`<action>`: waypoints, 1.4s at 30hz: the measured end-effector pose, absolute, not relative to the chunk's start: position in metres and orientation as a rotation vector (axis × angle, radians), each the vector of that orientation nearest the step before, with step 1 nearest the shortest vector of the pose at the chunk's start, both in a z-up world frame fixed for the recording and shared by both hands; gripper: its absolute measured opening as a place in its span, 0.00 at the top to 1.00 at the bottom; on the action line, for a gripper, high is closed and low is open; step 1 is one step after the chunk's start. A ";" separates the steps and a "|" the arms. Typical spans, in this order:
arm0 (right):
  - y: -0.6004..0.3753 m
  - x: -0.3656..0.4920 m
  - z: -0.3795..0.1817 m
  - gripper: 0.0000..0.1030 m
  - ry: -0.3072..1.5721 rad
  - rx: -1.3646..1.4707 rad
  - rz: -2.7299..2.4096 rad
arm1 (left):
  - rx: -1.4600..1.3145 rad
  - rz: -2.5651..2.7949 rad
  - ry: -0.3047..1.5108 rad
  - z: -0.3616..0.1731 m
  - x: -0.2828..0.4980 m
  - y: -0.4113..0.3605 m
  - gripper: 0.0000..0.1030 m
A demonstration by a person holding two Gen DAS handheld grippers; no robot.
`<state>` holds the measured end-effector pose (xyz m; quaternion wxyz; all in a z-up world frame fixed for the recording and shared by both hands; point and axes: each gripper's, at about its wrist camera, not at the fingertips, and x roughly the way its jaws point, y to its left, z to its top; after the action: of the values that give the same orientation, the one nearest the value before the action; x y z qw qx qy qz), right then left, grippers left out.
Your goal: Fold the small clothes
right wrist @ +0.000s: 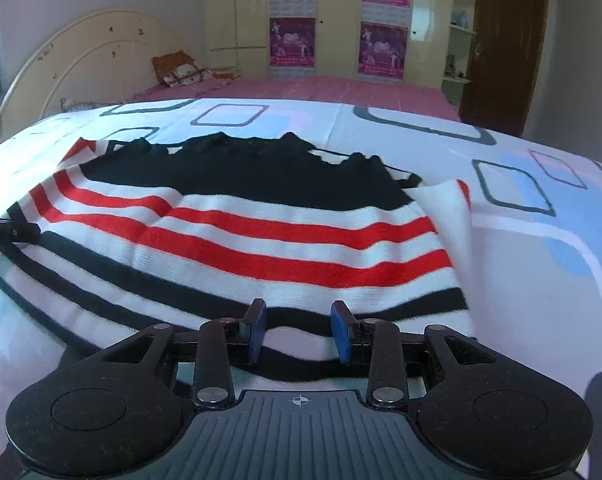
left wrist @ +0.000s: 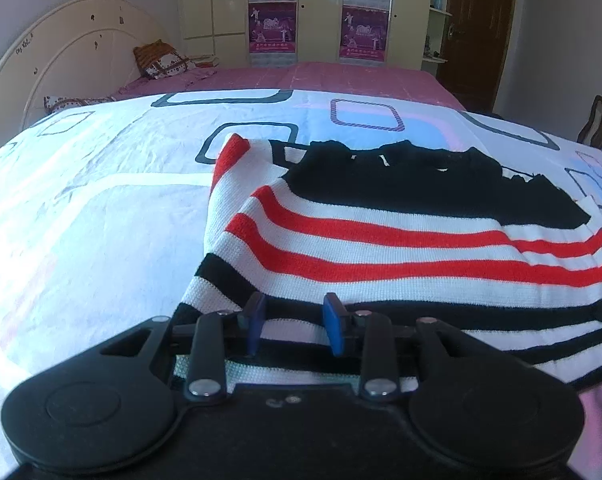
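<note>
A small knitted sweater (left wrist: 381, 240) with red, white and black stripes and a black top part lies flat on the bed; it also shows in the right wrist view (right wrist: 241, 232). Its sleeves look folded in along the sides. My left gripper (left wrist: 295, 320) is open over the sweater's near left hem, the striped cloth showing between its blue pads (left wrist: 333, 320). My right gripper (right wrist: 301, 328) is open over the near right hem. The left gripper's tip shows at the left edge of the right wrist view (right wrist: 9, 232), resting on the sweater.
The bed sheet (left wrist: 101, 200) is white with blue, pink and grey rounded squares. A pink cover (left wrist: 341, 80), pillows (left wrist: 161, 60) and a cream headboard (left wrist: 61, 52) lie beyond. Wardrobes with purple posters (right wrist: 293, 40) and a brown door (right wrist: 501, 40) stand at the back.
</note>
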<state>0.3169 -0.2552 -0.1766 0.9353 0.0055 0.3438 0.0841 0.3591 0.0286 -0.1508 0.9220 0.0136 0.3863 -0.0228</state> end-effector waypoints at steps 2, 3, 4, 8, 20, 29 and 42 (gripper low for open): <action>-0.264 0.312 -0.177 0.67 0.709 0.027 0.147 | 0.011 -0.047 0.802 -0.149 0.360 0.030 0.67; -0.267 0.311 -0.177 0.67 0.713 0.032 0.138 | 0.003 -0.047 0.807 -0.148 0.360 0.031 0.68; -0.269 0.310 -0.176 0.67 0.716 0.032 0.131 | -0.003 -0.047 0.812 -0.146 0.359 0.032 0.68; -0.270 0.305 -0.166 0.67 0.716 0.055 0.112 | -0.025 -0.057 0.828 -0.139 0.352 0.035 0.55; -0.220 0.302 -0.135 0.67 0.659 0.089 0.243 | -0.283 -0.073 0.933 -0.132 0.327 0.075 0.31; -0.188 0.306 -0.138 0.67 0.671 0.101 0.293 | -0.601 -0.148 1.003 -0.161 0.320 0.102 0.31; -0.155 0.359 -0.146 0.67 0.658 0.092 0.243 | -0.755 -0.144 0.836 -0.182 0.373 0.105 0.44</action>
<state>0.3588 -0.1554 -0.1456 0.9381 0.0451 0.3221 0.1191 0.3734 0.1052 -0.1818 0.8429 -0.3577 0.3961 -0.0681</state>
